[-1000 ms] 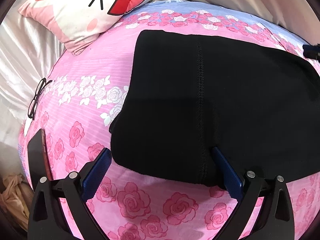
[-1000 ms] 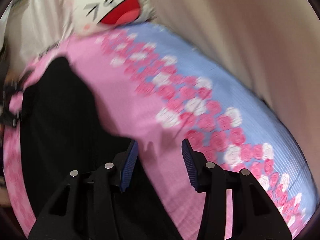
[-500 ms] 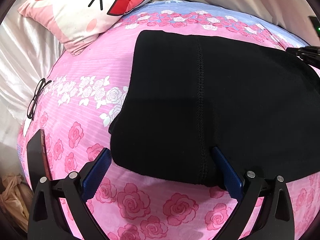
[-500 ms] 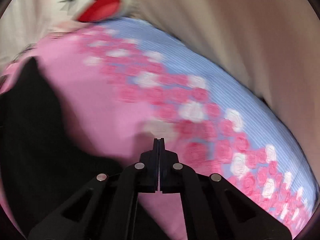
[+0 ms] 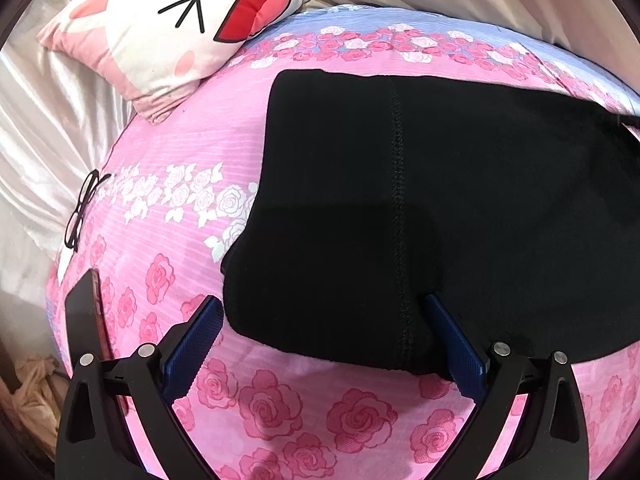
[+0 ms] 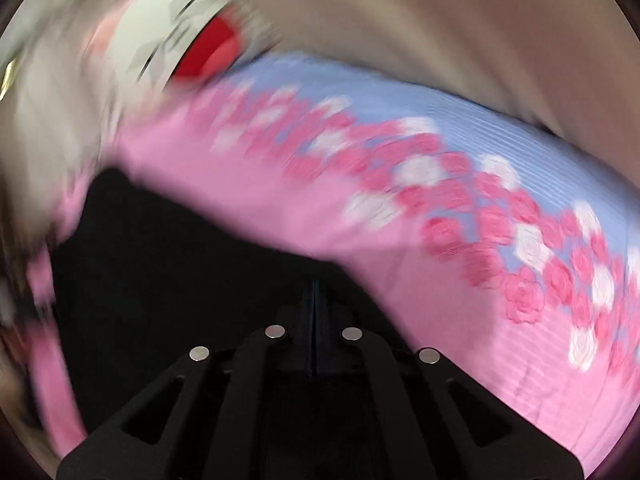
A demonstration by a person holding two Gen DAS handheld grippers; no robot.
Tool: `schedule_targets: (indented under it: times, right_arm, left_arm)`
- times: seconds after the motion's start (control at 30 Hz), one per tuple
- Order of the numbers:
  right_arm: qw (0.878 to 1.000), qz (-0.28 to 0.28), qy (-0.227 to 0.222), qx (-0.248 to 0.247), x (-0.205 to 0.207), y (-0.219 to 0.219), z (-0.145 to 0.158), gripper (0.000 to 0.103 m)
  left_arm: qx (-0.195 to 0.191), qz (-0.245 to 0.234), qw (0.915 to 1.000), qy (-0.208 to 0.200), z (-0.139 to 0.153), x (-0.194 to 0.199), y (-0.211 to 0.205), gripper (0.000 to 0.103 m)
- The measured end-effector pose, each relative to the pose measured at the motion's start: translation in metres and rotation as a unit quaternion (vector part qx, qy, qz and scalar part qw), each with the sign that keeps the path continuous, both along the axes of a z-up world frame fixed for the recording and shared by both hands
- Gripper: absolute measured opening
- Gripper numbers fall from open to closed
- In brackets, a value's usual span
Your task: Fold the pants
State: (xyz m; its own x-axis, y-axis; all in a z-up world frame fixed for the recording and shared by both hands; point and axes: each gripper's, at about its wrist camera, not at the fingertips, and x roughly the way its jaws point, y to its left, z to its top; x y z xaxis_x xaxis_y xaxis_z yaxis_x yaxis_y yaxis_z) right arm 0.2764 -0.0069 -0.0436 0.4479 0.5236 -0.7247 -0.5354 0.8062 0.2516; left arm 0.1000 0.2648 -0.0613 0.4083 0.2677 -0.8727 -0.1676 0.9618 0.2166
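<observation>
Black pants (image 5: 400,200) lie folded and flat on a pink rose-print bedsheet (image 5: 180,152), a stitched seam running down their middle. My left gripper (image 5: 324,328) is open wide and straddles the pants' near edge; its blue pads (image 5: 196,332) do not press the cloth. In the blurred right wrist view, my right gripper (image 6: 316,292) is shut with its tips together over the edge of the pants (image 6: 160,280). The blur hides whether any cloth is pinched there.
A white and pink cartoon pillow (image 5: 168,28) sits at the head of the bed, smeared in the right wrist view (image 6: 192,40). Glasses (image 5: 82,208) and a dark phone (image 5: 86,320) lie near the bed's left edge. Pale shiny fabric surrounds the bed.
My right gripper went from open to shut, rolled, and swung from over the pink sheet to over the pants' edge. Its tip left the left wrist view. The left gripper and pants stayed put.
</observation>
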Motion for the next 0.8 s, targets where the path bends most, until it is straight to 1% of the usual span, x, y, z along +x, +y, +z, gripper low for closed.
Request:
schedule_targets:
  times: [0.03,0.1,0.17,0.2,0.23,0.27,0.3,0.33,0.37,0.4,0.43,0.47,0.53,0.57,0.6,0.63,0.67,0.7,0.73,0.77,0.8]
  right_arm:
    - [1.0,0.003,-0.01,0.006,-0.009,-0.004,0.008,0.006]
    - [1.0,0.002,-0.024,0.009,-0.039,-0.02,0.02,0.006]
    - [1.0,-0.009,-0.026,0.012,-0.07,-0.046,0.022,0.006]
    - [0.999,-0.019,-0.023,0.013,-0.09,-0.064,0.019,0.008]
    - [0.999,-0.026,-0.016,0.013,-0.106,-0.075,0.015,0.01]
    - [0.999,-0.035,-0.005,0.001,-0.126,-0.091,0.005,0.011]
    - [0.999,-0.042,0.004,-0.017,-0.137,-0.099,-0.003,0.016]
    - [0.997,-0.053,0.02,-0.048,-0.153,-0.114,-0.02,0.018]
    - [0.996,-0.057,0.032,-0.059,-0.163,-0.122,-0.032,0.018]
    - [0.998,-0.059,0.015,-0.028,-0.183,-0.138,-0.034,0.017]
    - [0.998,-0.059,0.029,-0.016,-0.195,-0.148,-0.036,0.017]
    - [0.997,-0.063,0.033,-0.013,-0.207,-0.157,-0.032,0.017]
    - [0.997,-0.077,0.024,-0.018,-0.215,-0.162,-0.023,0.017]
    - [0.996,-0.084,0.012,-0.013,-0.215,-0.166,-0.019,0.019]
    - [0.996,-0.083,0.005,0.006,-0.216,-0.169,-0.016,0.02]
    - [0.997,-0.077,0.023,0.016,-0.213,-0.169,-0.025,0.022]
    - [0.996,-0.07,0.05,0.007,-0.208,-0.169,-0.038,0.023]
    - [0.997,-0.064,0.037,0.022,-0.213,-0.175,-0.039,0.023]
    - [0.996,-0.069,0.041,0.027,-0.216,-0.184,-0.036,0.023]
    - [0.995,-0.087,0.035,0.026,-0.222,-0.197,-0.03,0.023]
    - [0.992,-0.126,0.004,0.018,-0.232,-0.22,-0.018,0.023]
  left_arm:
    - [-0.005,0.002,1.0,-0.001,0.004,-0.001,0.001,0.098]
    - [-0.011,-0.002,0.9998,-0.015,0.018,-0.003,0.0,0.095]
    - [0.007,-0.007,0.9982,-0.059,0.045,-0.003,-0.006,0.096]
    - [0.02,-0.003,0.9968,-0.077,0.057,0.001,-0.008,0.097]
    - [0.041,0.01,0.9951,-0.089,0.065,0.012,-0.008,0.097]
    - [0.057,0.021,0.9942,-0.089,0.066,0.024,-0.007,0.097]
    - [0.079,0.03,0.9931,-0.081,0.062,0.039,-0.006,0.097]
    - [0.113,0.04,0.9909,-0.06,0.048,0.058,-0.002,0.097]
    - [0.146,0.053,0.9873,-0.033,0.031,0.074,0.005,0.098]
    - [0.177,0.073,0.9814,0.003,0.01,0.087,0.016,0.098]
    - [0.176,0.07,0.9819,0.008,-0.002,0.092,0.024,0.098]
    - [0.171,0.069,0.9827,-0.017,0.001,0.089,0.029,0.098]
    - [0.156,0.075,0.9849,-0.006,0.008,0.089,0.033,0.098]
    - [0.157,0.079,0.9844,-0.007,0.012,0.089,0.032,0.098]
    - [0.162,0.083,0.9832,-0.012,0.017,0.088,0.028,0.097]
    - [0.173,0.089,0.9807,-0.022,0.025,0.084,0.019,0.097]
    - [0.18,0.092,0.9788,-0.033,0.034,0.079,0.009,0.094]
    - [0.18,0.084,0.9786,-0.054,0.048,0.068,-0.008,0.094]
    - [0.171,0.071,0.9801,-0.072,0.058,0.06,-0.029,0.094]
    - [0.159,0.055,0.9818,-0.088,0.068,0.051,-0.046,0.096]
    - [0.145,0.038,0.9833,-0.104,0.076,0.041,-0.063,0.096]
